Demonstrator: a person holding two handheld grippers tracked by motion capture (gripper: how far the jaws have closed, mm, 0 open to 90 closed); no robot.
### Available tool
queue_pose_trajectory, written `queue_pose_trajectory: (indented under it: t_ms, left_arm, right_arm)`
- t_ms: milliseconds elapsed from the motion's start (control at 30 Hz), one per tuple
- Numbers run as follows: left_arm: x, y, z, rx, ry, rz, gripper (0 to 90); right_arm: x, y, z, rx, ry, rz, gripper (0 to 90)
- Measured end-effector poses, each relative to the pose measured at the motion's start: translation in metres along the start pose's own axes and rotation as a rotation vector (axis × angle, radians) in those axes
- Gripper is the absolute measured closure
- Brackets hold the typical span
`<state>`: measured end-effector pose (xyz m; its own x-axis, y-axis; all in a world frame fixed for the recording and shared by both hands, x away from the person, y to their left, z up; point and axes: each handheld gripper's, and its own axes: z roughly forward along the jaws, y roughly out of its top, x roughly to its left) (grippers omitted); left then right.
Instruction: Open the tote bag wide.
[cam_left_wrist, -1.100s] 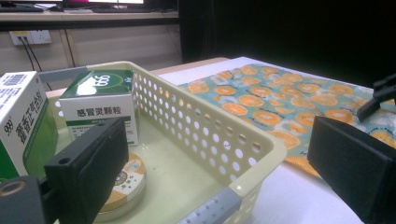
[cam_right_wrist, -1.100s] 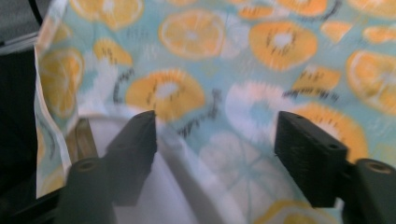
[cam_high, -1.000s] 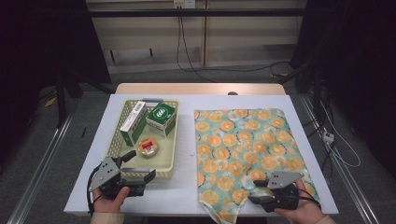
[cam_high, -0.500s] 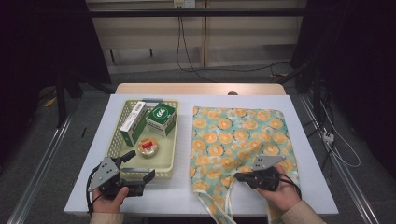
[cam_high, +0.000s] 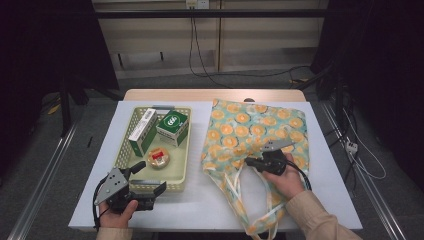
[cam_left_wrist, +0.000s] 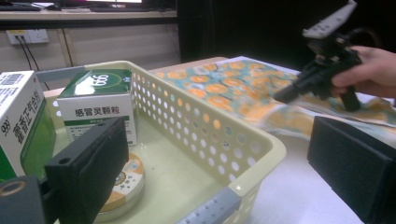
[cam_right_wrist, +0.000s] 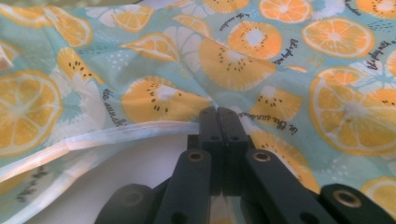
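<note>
While the right claw (cam_right_wrist: 219, 114) pinches the fruit-print bag (cam_right_wrist: 289, 60), the left claw (cam_left_wrist: 219, 158) gapes beside a "999" box (cam_left_wrist: 21, 121).

Table (cam_high: 210, 200) centre frame. Basket (cam_high: 181, 170) on table left half; inside it long box (cam_high: 142, 131) at left, square box (cam_high: 172, 127) right of it, round tin (cam_high: 158, 157) below both. Bag (cam_high: 250, 125) on table right half. Left gripper (cam_high: 150, 176) at basket's lower edge. Right gripper (cam_high: 248, 161) on bag's lower part.
</note>
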<state>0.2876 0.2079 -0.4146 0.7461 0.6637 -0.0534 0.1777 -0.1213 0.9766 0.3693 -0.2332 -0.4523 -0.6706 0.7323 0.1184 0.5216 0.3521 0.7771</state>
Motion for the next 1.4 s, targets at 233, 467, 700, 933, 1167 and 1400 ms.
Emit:
queue_pose_trajectory:
  t_ms: [233, 467, 700, 933, 1167, 1400]
  left_arm:
    - [0.000, 0.000, 0.000, -0.001, -0.003, -0.003, 5.1]
    - [0.000, 0.000, 0.000, 0.005, -0.006, -0.002, 5.1]
    - [-0.001, 0.000, 0.001, 0.007, -0.009, 0.006, 5.1]
    - [-0.002, 0.001, 0.002, 0.007, -0.013, 0.008, 5.1]
    - [-0.001, 0.001, 0.002, 0.005, -0.014, -0.001, 5.0]
    - [-0.001, 0.000, 0.002, 0.010, -0.015, 0.003, 5.0]
  right_arm:
    - [-0.026, 0.021, 0.013, -0.014, -0.098, 0.052, 90.0]
    - [-0.036, 0.030, 0.019, -0.015, -0.130, 0.083, 90.0]
    - [-0.028, 0.026, 0.019, -0.010, -0.115, 0.068, 90.0]
    - [-0.030, 0.030, 0.025, -0.033, -0.125, 0.121, 90.0]
    - [-0.025, 0.040, 0.035, -0.043, -0.114, 0.107, 90.0]
    - [-0.023, 0.043, 0.042, -0.066, -0.103, 0.109, 84.4]
